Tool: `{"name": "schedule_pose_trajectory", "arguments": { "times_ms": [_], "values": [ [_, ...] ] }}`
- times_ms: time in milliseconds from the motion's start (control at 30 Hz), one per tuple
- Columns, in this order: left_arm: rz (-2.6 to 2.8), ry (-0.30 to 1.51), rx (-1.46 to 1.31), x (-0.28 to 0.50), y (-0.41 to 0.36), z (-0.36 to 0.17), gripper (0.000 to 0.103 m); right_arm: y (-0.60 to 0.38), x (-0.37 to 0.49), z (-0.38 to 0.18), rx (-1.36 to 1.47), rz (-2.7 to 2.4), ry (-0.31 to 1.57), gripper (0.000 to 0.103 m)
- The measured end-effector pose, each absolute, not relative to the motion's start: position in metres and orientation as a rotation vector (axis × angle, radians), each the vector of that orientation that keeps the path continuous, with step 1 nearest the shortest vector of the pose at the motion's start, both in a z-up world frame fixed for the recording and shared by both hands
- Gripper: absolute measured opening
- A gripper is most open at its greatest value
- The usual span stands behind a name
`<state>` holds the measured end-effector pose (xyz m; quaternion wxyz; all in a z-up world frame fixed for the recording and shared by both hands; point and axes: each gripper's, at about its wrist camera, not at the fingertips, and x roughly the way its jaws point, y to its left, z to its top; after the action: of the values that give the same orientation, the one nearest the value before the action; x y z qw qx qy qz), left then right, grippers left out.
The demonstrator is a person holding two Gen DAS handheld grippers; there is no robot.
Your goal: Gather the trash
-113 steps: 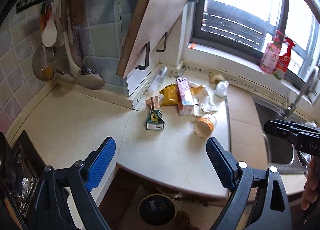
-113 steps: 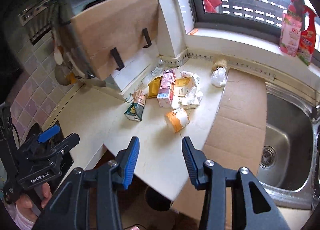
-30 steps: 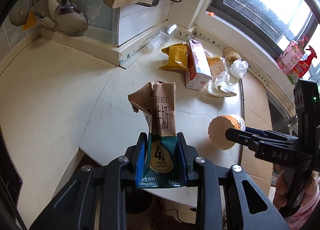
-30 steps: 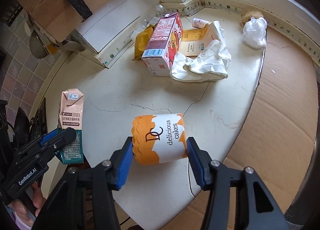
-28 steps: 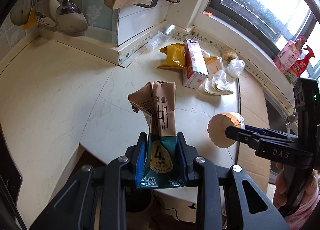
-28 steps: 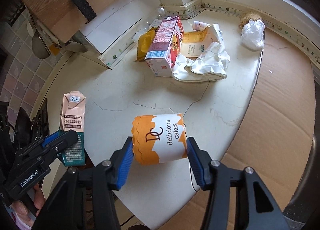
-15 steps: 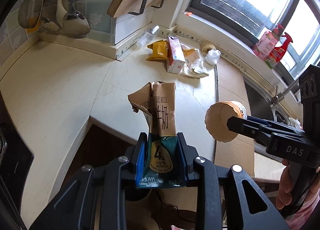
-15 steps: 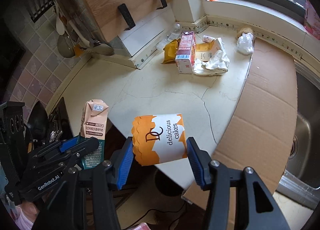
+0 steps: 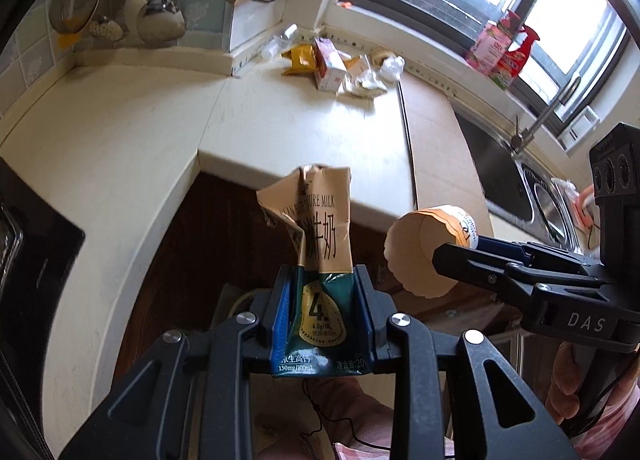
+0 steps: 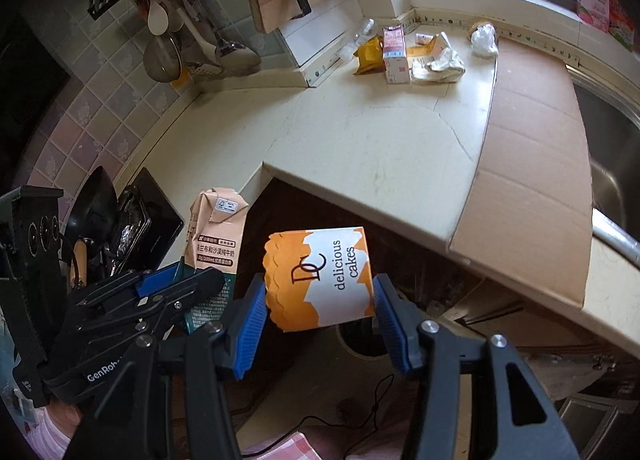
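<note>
My left gripper is shut on a crushed tan and green milk carton, held upright off the counter's front edge; the carton also shows in the right wrist view. My right gripper is shut on an orange and white "delicious cakes" paper cup, lying sideways between the blue pads; the cup also shows in the left wrist view. More trash lies in the far counter corner: a pink carton, a yellow packet, crumpled paper, a white bag and a clear bottle.
The cream counter has a curved front edge, with a cardboard sheet on its right part and a steel sink beyond. A round dark bin opening is on the floor below the cup. Utensils hang on the tiled wall; a stove is at left.
Both grippers have pulled back and away from the counter with the carton and the cup held. They now hang past the counter's front edge, over the floor.
</note>
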<state>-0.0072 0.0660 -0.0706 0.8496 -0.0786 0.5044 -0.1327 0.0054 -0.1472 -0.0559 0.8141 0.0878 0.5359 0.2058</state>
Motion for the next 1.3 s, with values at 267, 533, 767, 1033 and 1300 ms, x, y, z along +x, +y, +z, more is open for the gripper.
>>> {"name": "schedule_pose_trajectory", "arguments": {
  "times_ms": [267,533,767,1033,1300],
  "values": [
    [-0.303,1.144,-0.167,-0.028,0.077,-0.135,0.018,-0.129,-0.025,-0.13,0.223,0.403,1.278,0.053],
    [-0.254,1.212,-0.213,-0.003,0.087,-0.279,0.017,-0.116,-0.005,-0.276,0.198,0.358,1.377,0.053],
    [-0.136,1.227,-0.27,-0.004,0.108,-0.392,0.028,-0.097,0.021,-0.406,0.129,0.358,1.459,0.054],
    [-0.002,1.315,-0.325,-0.041,0.128,-0.476,0.06,-0.082,0.029,-0.487,0.068,0.379,1.536,0.064],
    [0.072,1.304,-0.349,-0.055,0.132,-0.484,0.063,-0.078,0.025,-0.48,0.03,0.432,1.491,0.064]
  ]
}}
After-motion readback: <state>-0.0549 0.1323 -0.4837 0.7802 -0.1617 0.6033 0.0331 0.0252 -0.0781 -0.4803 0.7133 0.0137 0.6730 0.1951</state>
